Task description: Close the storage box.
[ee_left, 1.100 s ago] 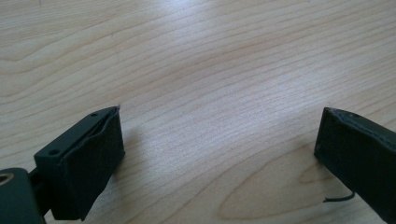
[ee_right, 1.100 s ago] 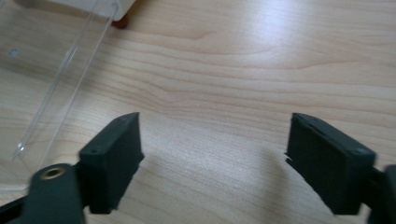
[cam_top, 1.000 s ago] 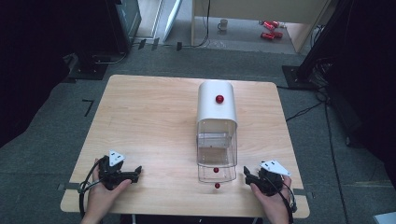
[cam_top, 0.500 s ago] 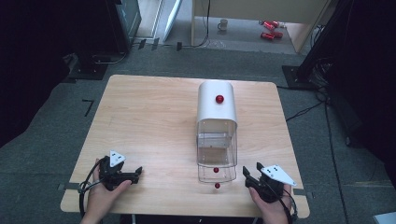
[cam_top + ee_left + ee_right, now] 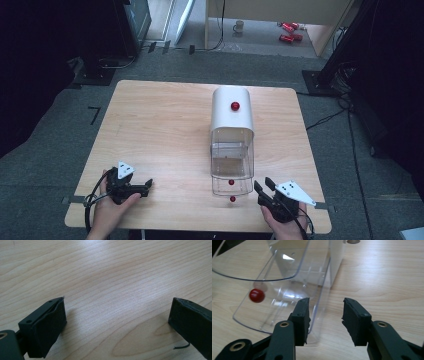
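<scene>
A white round-topped box (image 5: 231,116) with a red knob (image 5: 234,106) stands right of the table's middle. Its clear plastic front part (image 5: 230,172) is swung out toward me and carries a red knob (image 5: 231,182) (image 5: 257,295). A small red spot (image 5: 232,199) shows on the table just in front of it. My right gripper (image 5: 262,183) (image 5: 325,307) is open, low at the clear part's (image 5: 279,297) near right corner, with its left jaw overlapping the clear edge. My left gripper (image 5: 148,186) (image 5: 117,310) rests open on bare wood at the front left, jaws wide apart.
The wooden table (image 5: 160,130) has bare room on its left half and behind the box. Grey carpet surrounds it, with dark stands and cables (image 5: 330,117) at the far corners. The front edge lies close under both hands.
My right gripper has shifted slightly left, closer to the clear part's corner. The left gripper has stayed put.
</scene>
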`<action>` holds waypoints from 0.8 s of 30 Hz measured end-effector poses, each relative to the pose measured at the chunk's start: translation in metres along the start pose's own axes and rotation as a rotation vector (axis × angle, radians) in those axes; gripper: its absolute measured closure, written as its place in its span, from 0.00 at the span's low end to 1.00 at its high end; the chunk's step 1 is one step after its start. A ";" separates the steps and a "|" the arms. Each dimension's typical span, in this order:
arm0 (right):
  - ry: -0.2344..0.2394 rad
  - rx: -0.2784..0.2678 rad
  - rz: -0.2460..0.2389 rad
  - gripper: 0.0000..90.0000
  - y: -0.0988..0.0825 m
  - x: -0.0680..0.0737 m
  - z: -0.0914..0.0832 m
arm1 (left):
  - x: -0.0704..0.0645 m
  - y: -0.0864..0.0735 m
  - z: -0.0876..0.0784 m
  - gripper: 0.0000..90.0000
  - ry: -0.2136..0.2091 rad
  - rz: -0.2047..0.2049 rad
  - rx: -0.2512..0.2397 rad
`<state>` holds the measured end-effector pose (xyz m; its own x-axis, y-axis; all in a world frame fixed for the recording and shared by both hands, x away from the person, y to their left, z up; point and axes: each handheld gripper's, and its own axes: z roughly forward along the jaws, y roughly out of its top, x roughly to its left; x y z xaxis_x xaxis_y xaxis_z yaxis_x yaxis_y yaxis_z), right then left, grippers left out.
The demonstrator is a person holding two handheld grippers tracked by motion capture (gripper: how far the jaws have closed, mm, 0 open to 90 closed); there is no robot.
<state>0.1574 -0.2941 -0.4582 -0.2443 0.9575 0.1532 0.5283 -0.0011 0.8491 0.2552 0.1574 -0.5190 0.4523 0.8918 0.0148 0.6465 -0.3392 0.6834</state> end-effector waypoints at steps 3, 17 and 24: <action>0.022 0.005 -0.011 0.66 0.000 0.008 0.000 | 0.000 0.000 0.000 0.01 0.000 0.000 0.000; 0.094 0.028 -0.060 0.76 -0.005 0.050 0.011 | 0.000 0.000 0.000 0.01 -0.003 0.004 0.001; 0.095 0.026 -0.068 0.78 -0.006 0.064 0.019 | 0.000 0.000 0.000 0.01 -0.004 0.006 0.001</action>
<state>0.1539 -0.2271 -0.4627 -0.3553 0.9236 0.1440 0.5288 0.0715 0.8457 0.2551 0.1573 -0.5189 0.4582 0.8887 0.0157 0.6444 -0.3443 0.6828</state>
